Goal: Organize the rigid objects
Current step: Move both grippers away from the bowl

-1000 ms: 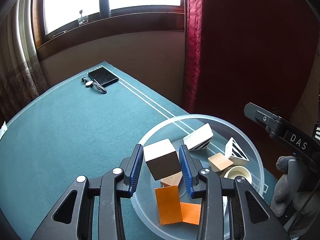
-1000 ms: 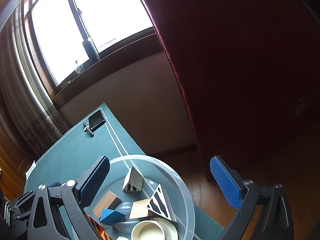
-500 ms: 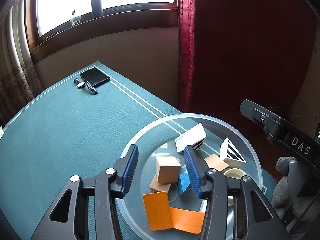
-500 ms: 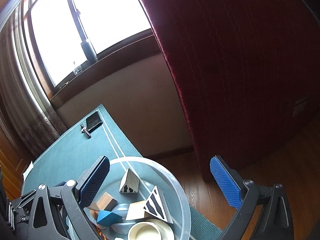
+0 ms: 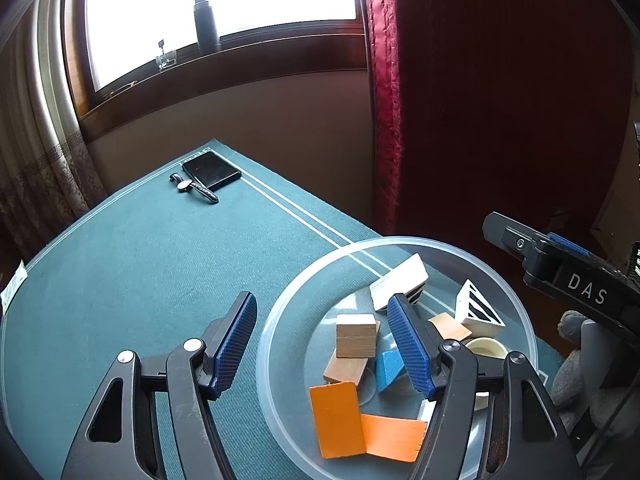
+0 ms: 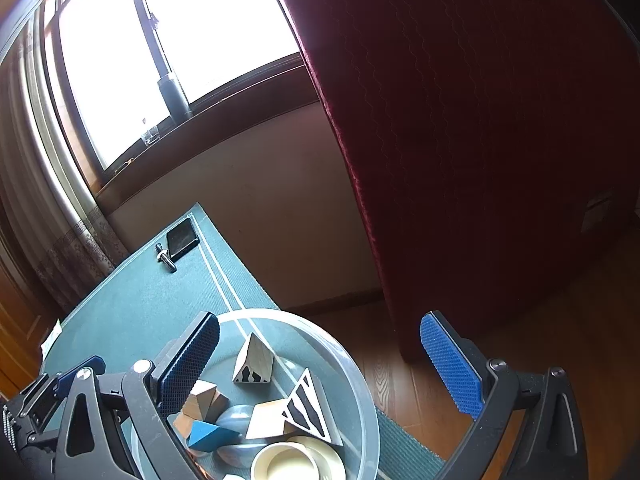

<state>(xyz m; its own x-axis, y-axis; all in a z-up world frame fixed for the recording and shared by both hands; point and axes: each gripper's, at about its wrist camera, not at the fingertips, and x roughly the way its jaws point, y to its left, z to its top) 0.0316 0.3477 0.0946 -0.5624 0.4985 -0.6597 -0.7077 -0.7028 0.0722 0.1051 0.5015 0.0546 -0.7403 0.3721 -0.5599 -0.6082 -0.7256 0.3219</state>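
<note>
Your left gripper (image 5: 320, 344): jaws opening, nothing pinched, so wooden cube (image 5: 356, 335) sits loose atop blocks in clear bowl (image 5: 272, 320), near right on table. Your right gripper (image 6: 320, 364) spread wide, empty.

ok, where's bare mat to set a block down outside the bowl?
Free: the wide stretch of green mat between the clear bowl and the watch and black case at the far corner. Crowded: the bowl itself, wooden cube, blue block and orange pieces packed together.
</note>
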